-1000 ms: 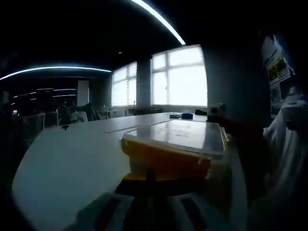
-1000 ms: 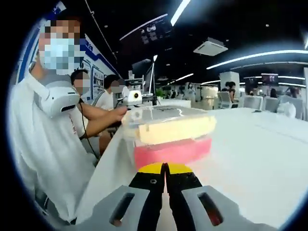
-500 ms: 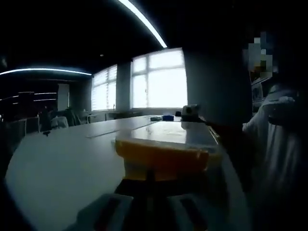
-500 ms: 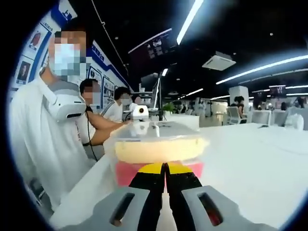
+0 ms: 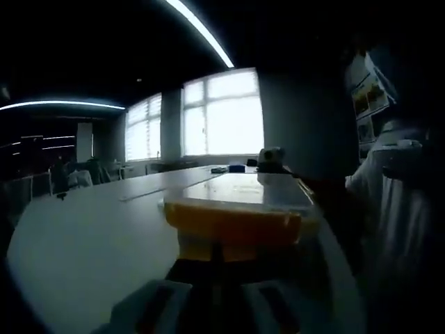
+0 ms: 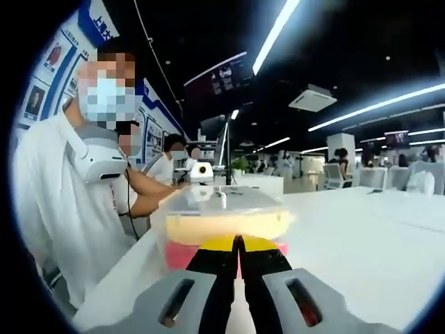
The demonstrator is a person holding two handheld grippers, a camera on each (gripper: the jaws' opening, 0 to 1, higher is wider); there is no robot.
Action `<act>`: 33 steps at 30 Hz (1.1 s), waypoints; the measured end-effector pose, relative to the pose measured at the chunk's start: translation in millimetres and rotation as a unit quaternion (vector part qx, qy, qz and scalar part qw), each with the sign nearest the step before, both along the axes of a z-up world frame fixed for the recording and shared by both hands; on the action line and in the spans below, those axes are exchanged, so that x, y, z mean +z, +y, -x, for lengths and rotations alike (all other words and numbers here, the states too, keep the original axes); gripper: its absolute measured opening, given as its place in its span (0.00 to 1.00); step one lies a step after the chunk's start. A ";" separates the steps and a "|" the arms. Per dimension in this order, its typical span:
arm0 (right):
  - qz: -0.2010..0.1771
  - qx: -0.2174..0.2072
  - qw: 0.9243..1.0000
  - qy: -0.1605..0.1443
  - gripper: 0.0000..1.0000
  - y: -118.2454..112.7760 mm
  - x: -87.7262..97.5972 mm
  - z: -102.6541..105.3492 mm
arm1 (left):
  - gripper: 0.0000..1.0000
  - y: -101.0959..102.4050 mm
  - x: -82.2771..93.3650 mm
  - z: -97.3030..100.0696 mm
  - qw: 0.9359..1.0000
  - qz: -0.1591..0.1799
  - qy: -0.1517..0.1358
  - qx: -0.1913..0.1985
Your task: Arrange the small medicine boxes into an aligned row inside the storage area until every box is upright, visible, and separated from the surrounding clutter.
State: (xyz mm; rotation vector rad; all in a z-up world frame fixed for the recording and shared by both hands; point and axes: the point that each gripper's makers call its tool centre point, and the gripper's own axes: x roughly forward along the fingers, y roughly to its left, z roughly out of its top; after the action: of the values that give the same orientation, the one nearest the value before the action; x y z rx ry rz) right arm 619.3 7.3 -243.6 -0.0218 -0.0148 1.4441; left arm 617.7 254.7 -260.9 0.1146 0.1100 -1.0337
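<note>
My right claw (image 6: 238,252) is fully closed, empty, just before the lidded container (image 6: 226,221) on the table (image 6: 361,243); my left claw's (image 5: 221,259) state is indiscernible.

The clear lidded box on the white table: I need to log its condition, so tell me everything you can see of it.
The clear lidded box looks like glossy transparent plastic. Its flat lid reflects the ceiling lights. In the right gripper view a pale yellow layer sits above a pink one inside; the dim left gripper view shows its side as orange-yellow. It rests level near the white table edge, lid on, just beyond both grippers' closed jaws.
</note>
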 end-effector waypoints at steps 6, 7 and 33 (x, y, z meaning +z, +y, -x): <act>0.002 0.000 1.000 0.001 0.00 -3.8 0.8 -3.5 | 0.00 -1.3 0.6 2.3 1.000 0.001 0.001 -0.010; 0.002 0.000 1.000 0.001 0.00 -3.9 1.0 -3.1 | 0.00 -1.5 0.5 2.5 1.000 0.001 0.004 -0.010; -0.037 0.010 0.999 0.017 0.00 0.6 12.0 2.1 | 0.00 -4.7 -1.7 7.2 0.998 -0.056 0.000 -0.030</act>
State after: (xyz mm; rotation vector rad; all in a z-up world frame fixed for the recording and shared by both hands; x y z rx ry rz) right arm 617.2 7.9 -231.7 0.0643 -0.0411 1.4619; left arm 610.5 250.1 -262.6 0.2210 0.1658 -1.0867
